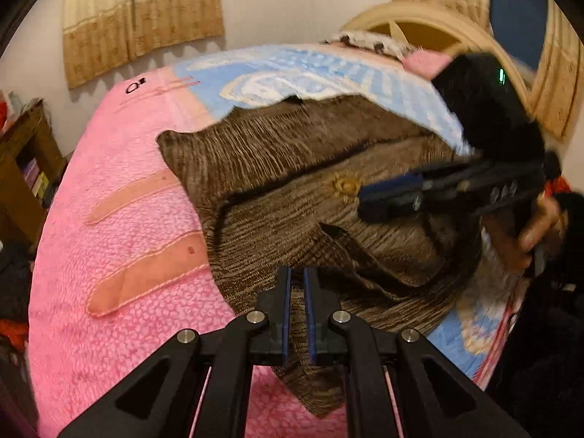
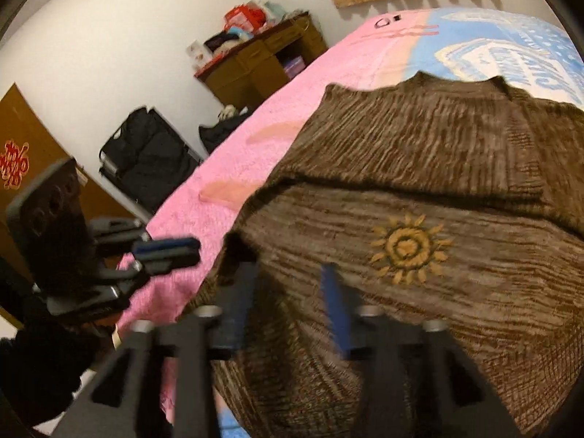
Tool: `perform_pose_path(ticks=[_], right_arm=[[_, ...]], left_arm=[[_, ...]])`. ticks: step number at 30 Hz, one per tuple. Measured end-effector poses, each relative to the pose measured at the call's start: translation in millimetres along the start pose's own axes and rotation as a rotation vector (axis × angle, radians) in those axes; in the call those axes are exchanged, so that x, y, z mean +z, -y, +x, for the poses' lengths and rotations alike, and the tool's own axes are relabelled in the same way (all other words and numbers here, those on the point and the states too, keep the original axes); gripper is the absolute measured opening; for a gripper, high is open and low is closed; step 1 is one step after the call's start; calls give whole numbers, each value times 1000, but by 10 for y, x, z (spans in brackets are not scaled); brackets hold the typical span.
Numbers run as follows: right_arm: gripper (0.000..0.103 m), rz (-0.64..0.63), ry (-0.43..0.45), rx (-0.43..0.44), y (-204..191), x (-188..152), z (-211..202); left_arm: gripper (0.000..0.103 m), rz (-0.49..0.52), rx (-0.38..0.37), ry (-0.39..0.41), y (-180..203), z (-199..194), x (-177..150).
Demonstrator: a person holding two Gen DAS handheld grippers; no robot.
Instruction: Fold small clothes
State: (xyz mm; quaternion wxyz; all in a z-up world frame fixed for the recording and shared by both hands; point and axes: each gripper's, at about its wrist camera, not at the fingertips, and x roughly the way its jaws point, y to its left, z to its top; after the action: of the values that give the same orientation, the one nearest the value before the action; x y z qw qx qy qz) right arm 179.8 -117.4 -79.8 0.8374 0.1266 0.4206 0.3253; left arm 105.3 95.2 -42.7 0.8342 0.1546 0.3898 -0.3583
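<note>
A brown ribbed sweater (image 1: 277,168) (image 2: 419,146) with a yellow sun emblem (image 2: 410,252) lies partly folded on a pink and blue blanket (image 1: 120,248) (image 2: 237,153) on a bed. At the bottom of the left wrist view, my left gripper (image 1: 297,273) is shut on a near corner of the sweater; fabric runs between its blue pads and hangs below them. My right gripper (image 2: 290,284) hovers low over the sweater's near part with its jaws apart and nothing pinched. The right gripper (image 1: 383,199) also shows from the side, by the emblem, held by a hand (image 1: 529,230).
A wooden desk (image 2: 262,62) piled with items stands against the far wall. A dark jacket on a folding chair (image 2: 153,153) sits beside the bed. A cream headboard (image 1: 419,25) closes the bed's far end. A bookshelf (image 1: 22,168) is at the left.
</note>
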Motion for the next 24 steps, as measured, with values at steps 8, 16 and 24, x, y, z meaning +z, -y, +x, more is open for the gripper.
perform_pose_path(ticks=[8,16,24], right_arm=[[53,54,-4,-16,184,-89,-159],[58,76,-1,19,186,-130,-223],[59,-7,-60,118,-176,83,212]], left_arm=[[7,141,9,-55,84,204,-37],[7,197,31,-69,143,276,-10],[7,43,40,-44,-38,230,-83]])
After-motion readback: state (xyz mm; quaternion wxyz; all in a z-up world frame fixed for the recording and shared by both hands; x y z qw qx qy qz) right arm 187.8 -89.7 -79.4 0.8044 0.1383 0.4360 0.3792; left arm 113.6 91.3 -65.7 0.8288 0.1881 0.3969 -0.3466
